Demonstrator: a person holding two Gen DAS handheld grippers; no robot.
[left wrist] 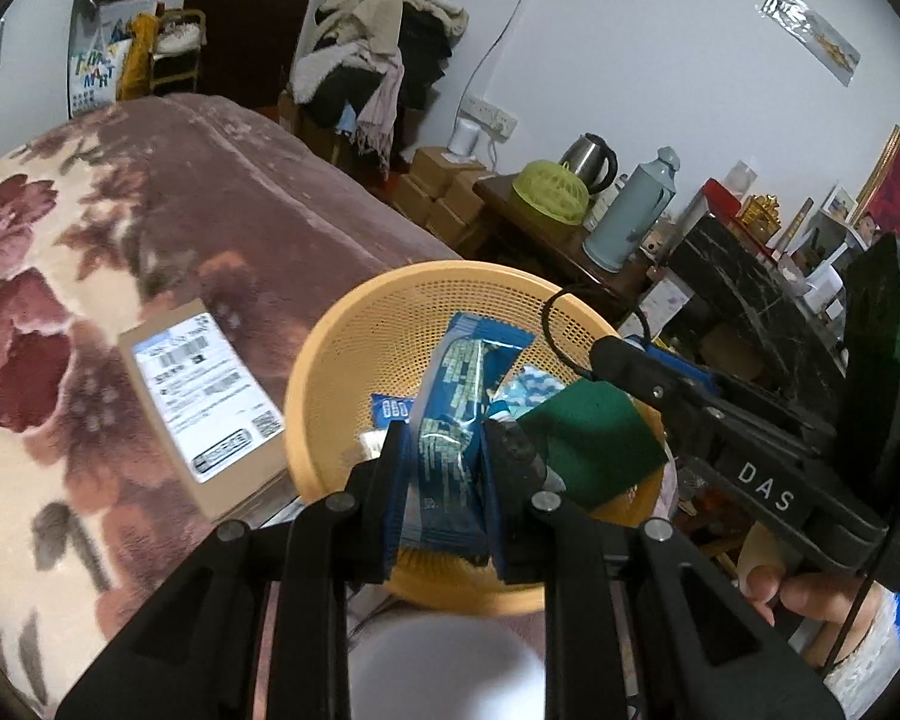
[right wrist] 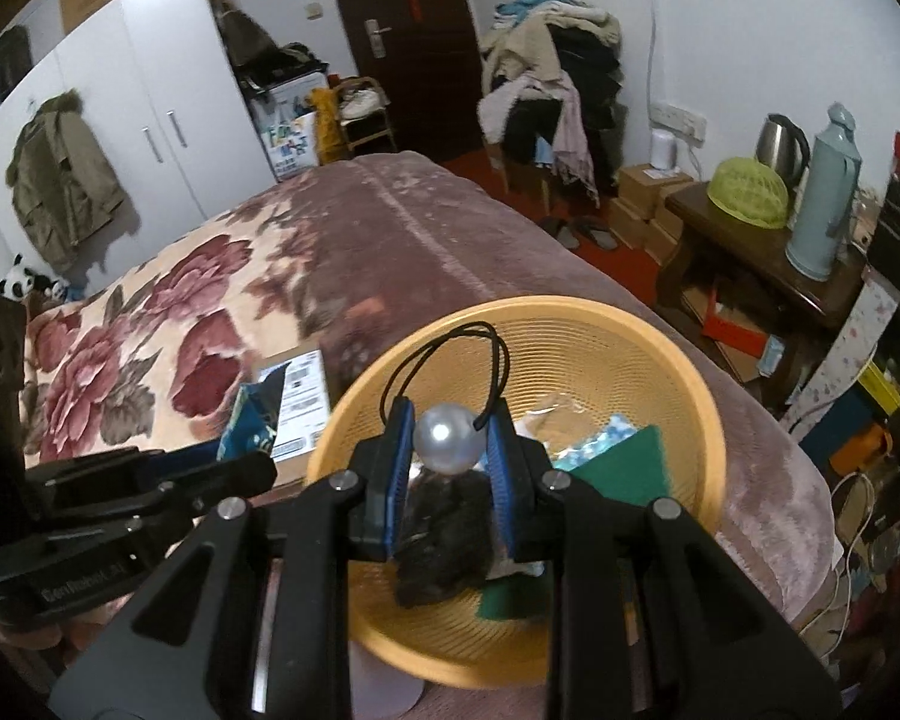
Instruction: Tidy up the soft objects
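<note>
Landmark: the orange mesh basket resting on the floral blanket of the bed. Left of the basket, a cardboard parcel with a printed label lies flat on the blanket, close to the rim.

The left gripper points steeply downward over the basket's near-left rim, its fingers drawn narrow and pinching a blue snack packet — the packet stands upright between the pads, its upper end reaching over the basket's interior. Inside the basket lie a second small blue packet, a light patterned packet and a green sponge, the last toward the right wall.

The right gripper is angled downward over the basket's near centre, fingers narrow and clamped on a hair tie with a pearl bead; its black elastic loop arches above the fingertips, and a dark furry tuft hangs below the bead. A person's fingers grip this tool's handle, right of the basket in the left wrist view.
</note>
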